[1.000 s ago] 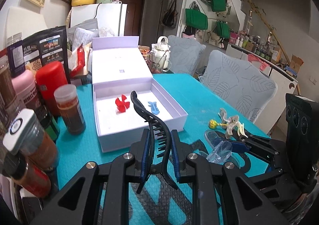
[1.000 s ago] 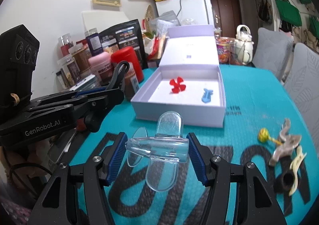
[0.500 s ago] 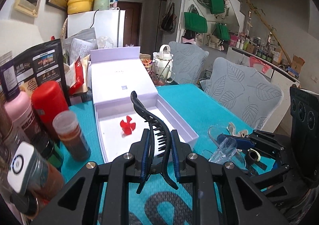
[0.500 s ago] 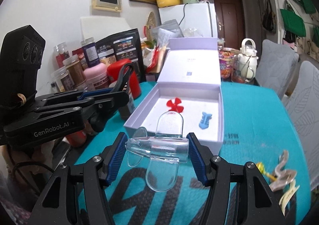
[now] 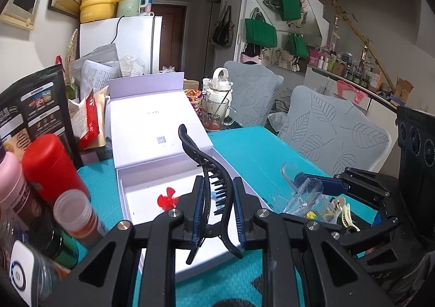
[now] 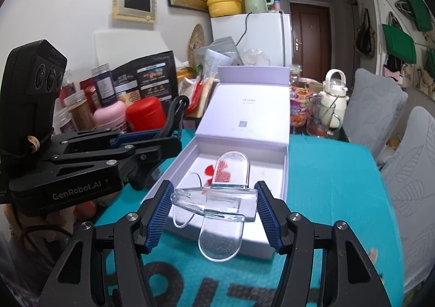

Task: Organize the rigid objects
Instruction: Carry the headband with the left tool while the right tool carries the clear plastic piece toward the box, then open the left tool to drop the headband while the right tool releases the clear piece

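On the teal desk (image 6: pixel 326 171), both loads hang at the open white box (image 6: pixel 282 179), the left gripper (image 5: pixel 217 214) clamped on the black hair claw (image 5: pixel 214 179) and the right gripper (image 6: pixel 214 214) on the clear clip (image 6: pixel 220 212), each needing lowering inside before its fingers part.

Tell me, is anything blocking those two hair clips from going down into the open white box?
Nothing visible does. The lid is folded back, so the white box is open on top. The black clip in the left hand-held gripper and the clear clip in the right hand-held gripper sit near its front wall.

Black hair clip (image 5: pixel 209 171), clear clip (image 6: pixel 217 201), white box (image 6: pixel 274 171), turquoise tablecloth (image 6: pixel 326 171).
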A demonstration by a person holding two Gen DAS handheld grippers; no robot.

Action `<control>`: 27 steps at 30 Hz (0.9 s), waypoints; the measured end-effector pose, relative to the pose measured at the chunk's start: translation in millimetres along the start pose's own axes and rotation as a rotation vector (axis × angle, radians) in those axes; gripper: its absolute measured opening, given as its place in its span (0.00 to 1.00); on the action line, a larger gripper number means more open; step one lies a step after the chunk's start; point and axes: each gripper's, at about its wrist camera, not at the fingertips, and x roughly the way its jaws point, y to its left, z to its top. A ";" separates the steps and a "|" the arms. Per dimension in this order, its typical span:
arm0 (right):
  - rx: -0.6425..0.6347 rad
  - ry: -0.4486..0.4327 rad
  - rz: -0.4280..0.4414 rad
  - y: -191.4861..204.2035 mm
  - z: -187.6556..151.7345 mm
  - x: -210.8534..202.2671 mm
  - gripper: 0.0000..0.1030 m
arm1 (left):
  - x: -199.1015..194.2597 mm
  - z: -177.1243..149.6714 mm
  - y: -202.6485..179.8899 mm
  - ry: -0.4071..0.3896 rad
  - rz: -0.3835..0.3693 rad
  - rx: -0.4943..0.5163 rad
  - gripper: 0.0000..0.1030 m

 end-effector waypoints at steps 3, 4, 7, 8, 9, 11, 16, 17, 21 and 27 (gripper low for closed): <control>-0.008 -0.006 -0.002 -6.9 7.5 10.4 0.59 | 11.4 6.8 5.0 0.001 -0.003 0.005 0.20; -0.009 -0.007 -0.004 -9.1 10.0 14.3 0.59 | 15.4 9.0 6.7 0.001 -0.002 0.006 0.20; -0.016 -0.008 -0.009 -16.1 18.5 26.2 0.59 | 27.3 15.2 12.6 0.003 0.003 0.006 0.20; -0.019 -0.008 -0.011 -17.8 20.8 29.8 0.59 | 30.7 16.8 14.8 0.004 0.004 0.004 0.20; -0.023 -0.008 -0.012 -19.4 23.1 33.8 0.59 | 35.7 19.4 17.7 0.005 0.005 0.002 0.20; -0.028 -0.009 -0.012 -22.8 27.4 41.2 0.59 | 42.8 23.1 22.6 0.007 0.007 -0.002 0.20; -0.037 0.001 -0.007 -31.4 38.0 61.5 0.59 | 61.3 29.6 35.4 0.014 0.017 -0.006 0.20; -0.037 0.004 -0.008 -33.1 40.0 66.1 0.59 | 64.8 31.0 38.8 0.014 0.018 -0.011 0.20; -0.033 0.006 -0.017 -38.1 46.2 80.5 0.59 | 76.1 33.5 49.3 0.021 0.052 -0.008 0.20; -0.016 0.021 -0.031 -47.6 49.4 101.2 0.59 | 93.8 29.5 62.5 0.069 0.060 -0.023 0.20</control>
